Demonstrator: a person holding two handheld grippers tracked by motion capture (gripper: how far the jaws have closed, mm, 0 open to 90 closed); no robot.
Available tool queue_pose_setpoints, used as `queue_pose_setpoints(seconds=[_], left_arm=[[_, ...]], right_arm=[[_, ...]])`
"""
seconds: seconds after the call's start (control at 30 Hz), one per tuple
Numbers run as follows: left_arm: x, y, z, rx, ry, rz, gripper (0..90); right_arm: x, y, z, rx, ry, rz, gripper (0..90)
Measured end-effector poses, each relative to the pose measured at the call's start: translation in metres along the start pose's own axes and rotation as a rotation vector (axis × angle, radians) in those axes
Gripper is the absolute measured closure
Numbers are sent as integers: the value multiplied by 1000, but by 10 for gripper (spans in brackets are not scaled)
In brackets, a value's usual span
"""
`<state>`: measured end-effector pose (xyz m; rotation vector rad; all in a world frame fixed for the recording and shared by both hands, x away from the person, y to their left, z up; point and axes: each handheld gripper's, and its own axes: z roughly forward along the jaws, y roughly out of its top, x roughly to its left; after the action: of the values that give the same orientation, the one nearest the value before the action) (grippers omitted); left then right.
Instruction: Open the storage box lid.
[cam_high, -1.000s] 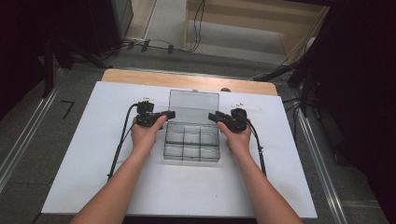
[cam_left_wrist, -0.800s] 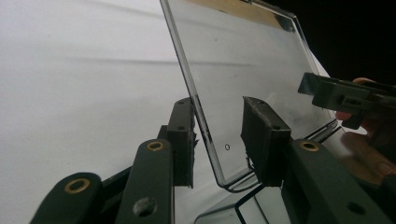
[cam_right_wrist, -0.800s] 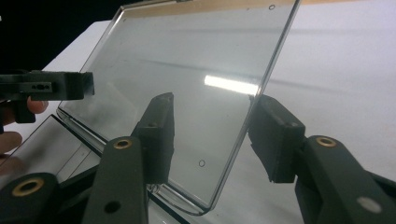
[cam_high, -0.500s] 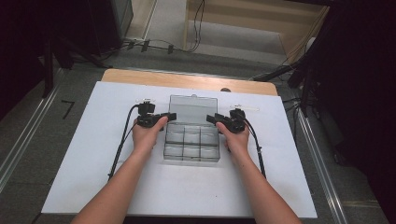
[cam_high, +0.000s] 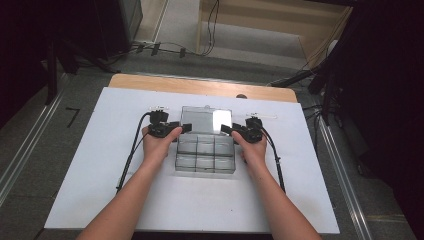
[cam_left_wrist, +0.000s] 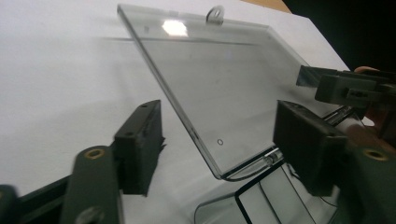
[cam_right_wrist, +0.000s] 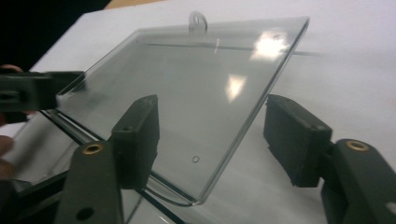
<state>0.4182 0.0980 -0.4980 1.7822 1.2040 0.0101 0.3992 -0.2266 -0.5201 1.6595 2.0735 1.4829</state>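
Observation:
A clear plastic compartment box (cam_high: 205, 154) lies mid-table with its lid (cam_high: 205, 120) swung open toward the far side. My left gripper (cam_high: 185, 127) is at the lid's left edge near the hinge, and my right gripper (cam_high: 226, 129) is at its right edge. In the left gripper view the lid (cam_left_wrist: 224, 79) has its edge between the jaws of the left gripper (cam_left_wrist: 219, 135), with the pads clear of it. The right gripper (cam_right_wrist: 212, 135) straddles the lid (cam_right_wrist: 187, 79) the same way. Both pairs of jaws have just been opening and stand open.
The box rests on a white board (cam_high: 100, 160) with a wooden table edge (cam_high: 200, 87) beyond it. Black cables (cam_high: 131, 155) trail back from each gripper along the forearms. Floor cables and dark equipment lie past the table.
Both grippers' jaws stand a little wider around the lid's side edges. Hands, box and lid have kept their places.

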Motion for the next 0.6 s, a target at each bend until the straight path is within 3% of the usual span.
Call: queue_pose_setpoints(seconds=[0.1,0.37,0.6], left_arm=[[-3,1,-6,-13,14,24,227],[-14,0,-22,-59,-9,63,114],[-23,-1,-36,-85,-51,109,33]], right_arm=[[0,0,-2,-14,-4,-13,318],[2,-2,-17,-57,-28,-41,183],[11,-6,-37,-74,-31,-129,102]])
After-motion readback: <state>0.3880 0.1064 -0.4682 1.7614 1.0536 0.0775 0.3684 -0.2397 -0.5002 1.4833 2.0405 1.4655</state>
